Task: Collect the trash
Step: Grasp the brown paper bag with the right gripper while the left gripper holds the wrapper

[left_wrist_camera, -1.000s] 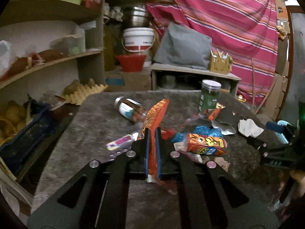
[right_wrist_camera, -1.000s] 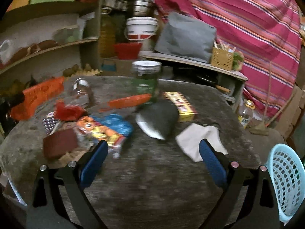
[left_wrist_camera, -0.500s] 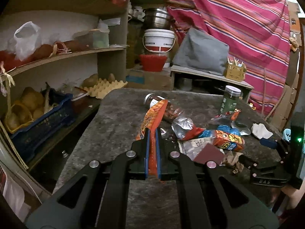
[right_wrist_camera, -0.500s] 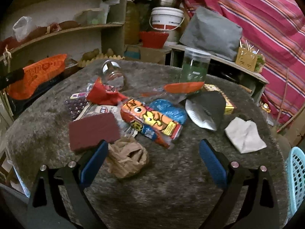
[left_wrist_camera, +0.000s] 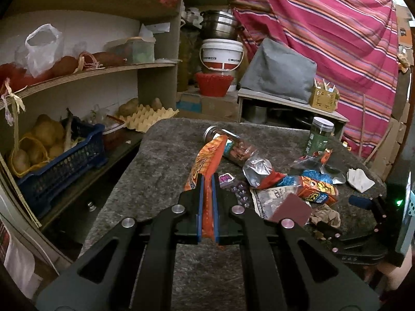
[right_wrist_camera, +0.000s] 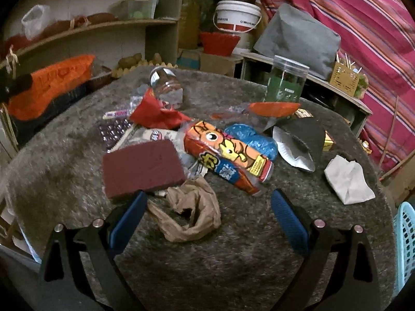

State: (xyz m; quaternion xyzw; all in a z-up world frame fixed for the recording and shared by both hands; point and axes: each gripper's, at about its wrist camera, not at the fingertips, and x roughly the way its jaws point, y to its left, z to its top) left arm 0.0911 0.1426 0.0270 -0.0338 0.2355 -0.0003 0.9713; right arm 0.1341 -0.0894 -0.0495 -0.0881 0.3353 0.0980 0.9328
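- The left gripper (left_wrist_camera: 207,181) is pinching an orange snack wrapper (left_wrist_camera: 207,160) between pressed-together fingers, holding it above the worktop (left_wrist_camera: 160,160).
- The right gripper (right_wrist_camera: 207,204) is hovering, fingers spread, around a crumpled brown paper bag (right_wrist_camera: 192,210).
- Most litter is lying uncollected: cartoon snack packet (right_wrist_camera: 228,155), white tissue (right_wrist_camera: 347,181), foil pouch (right_wrist_camera: 298,147); blue basket (right_wrist_camera: 406,246) waiting near right.

A grey felt-covered table (right_wrist_camera: 233,272) is filling the frame, carrying a crumpled brown paper bag (right_wrist_camera: 189,215) at lower centre, a maroon sponge (right_wrist_camera: 141,167) centre left, a white tissue (right_wrist_camera: 347,180) at right, and a green jar (right_wrist_camera: 286,80) standing upper right.
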